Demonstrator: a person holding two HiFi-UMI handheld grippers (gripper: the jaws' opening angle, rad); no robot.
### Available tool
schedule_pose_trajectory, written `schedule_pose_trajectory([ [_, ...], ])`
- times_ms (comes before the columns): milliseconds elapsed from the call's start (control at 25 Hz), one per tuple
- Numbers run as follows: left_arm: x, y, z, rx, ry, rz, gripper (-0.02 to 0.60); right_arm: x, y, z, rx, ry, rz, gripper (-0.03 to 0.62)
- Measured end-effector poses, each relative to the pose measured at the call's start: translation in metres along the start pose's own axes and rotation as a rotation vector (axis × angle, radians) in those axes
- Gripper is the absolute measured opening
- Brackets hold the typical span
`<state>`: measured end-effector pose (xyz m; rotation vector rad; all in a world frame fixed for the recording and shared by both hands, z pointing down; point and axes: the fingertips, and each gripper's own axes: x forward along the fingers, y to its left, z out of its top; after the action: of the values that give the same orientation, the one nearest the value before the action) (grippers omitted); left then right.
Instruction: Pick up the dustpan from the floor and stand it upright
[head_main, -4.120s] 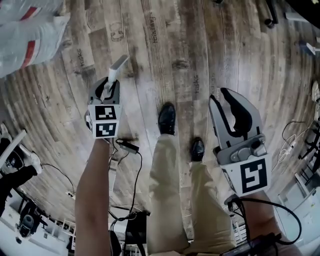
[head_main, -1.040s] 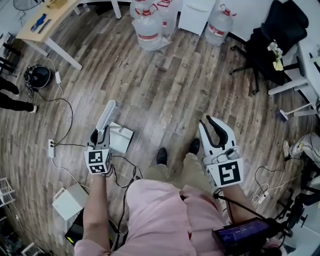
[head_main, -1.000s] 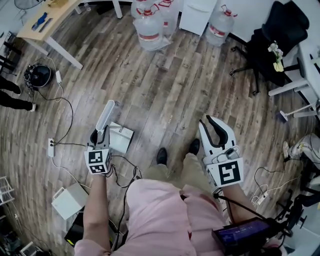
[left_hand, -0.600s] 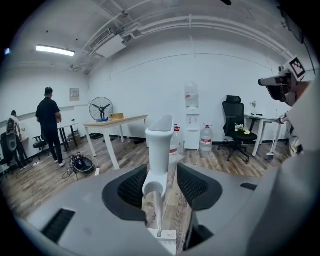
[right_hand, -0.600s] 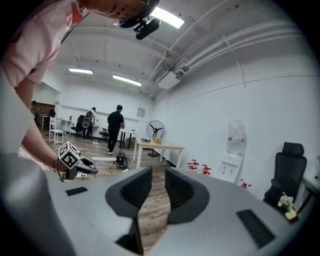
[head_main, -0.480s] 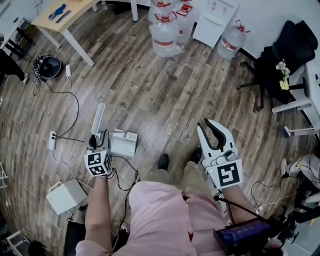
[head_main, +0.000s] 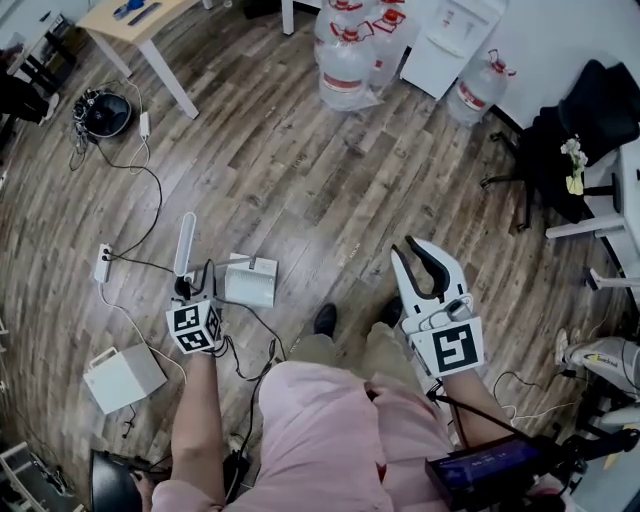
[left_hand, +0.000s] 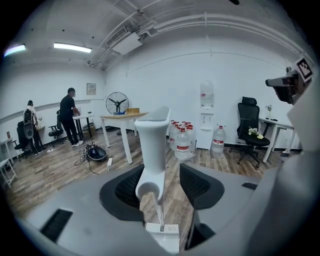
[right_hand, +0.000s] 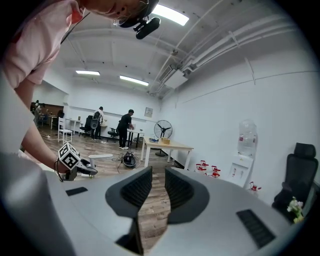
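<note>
Looking down through the head view, I have the left gripper (head_main: 195, 284) low over the wood floor (head_main: 300, 180), right at the dustpan (head_main: 250, 282). Its white handle (left_hand: 152, 150) rises between my jaws in the left gripper view, nearly upright with a slight lean. A thin rod drops from the handle to the white pan (left_hand: 164, 236) on the boards below. These jaws have just been opening: the handle lies against the left pad (left_hand: 131, 189), while the right pad (left_hand: 200, 185) stands clear of it with floor showing between. So the tool is spread wide around the handle rather than clamped on it.

My right gripper (head_main: 418, 262) hangs off to the other side, well apart from the dustpan and just ahead of the person's black shoes (head_main: 325, 320). In the right gripper view its ribbed pads (right_hand: 137, 187) stand a narrow way apart with only floorboards in the gap. It has hold of nothing.

Around the dustpan, a power strip (head_main: 103, 263) with its cable lies to the left and a white box (head_main: 122, 377) sits nearer the person. Farther off, water bottles (head_main: 347, 60) cluster beside a white water dispenser (head_main: 440, 50). A wooden-topped table (head_main: 130, 20) stands at the upper left and a black office chair (head_main: 590, 110) at the right. Two people (left_hand: 67, 117) stand at desks in the distance.
</note>
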<state>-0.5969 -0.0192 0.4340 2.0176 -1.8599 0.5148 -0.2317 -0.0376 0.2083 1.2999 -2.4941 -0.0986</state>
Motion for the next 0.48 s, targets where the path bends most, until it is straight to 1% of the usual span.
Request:
schedule_pose_trajectory([
  [240, -0.012, 0.004, -0.012, 0.001, 0.015, 0.011, 0.214, 0.004, 0.012, 0.003, 0.005, 0.010, 0.015, 0.081],
  [480, -0.028, 0.002, -0.024, -0.045, 0.026, 0.053, 0.216, -0.003, 0.018, -0.001, 0.017, 0.007, 0.037, 0.081],
])
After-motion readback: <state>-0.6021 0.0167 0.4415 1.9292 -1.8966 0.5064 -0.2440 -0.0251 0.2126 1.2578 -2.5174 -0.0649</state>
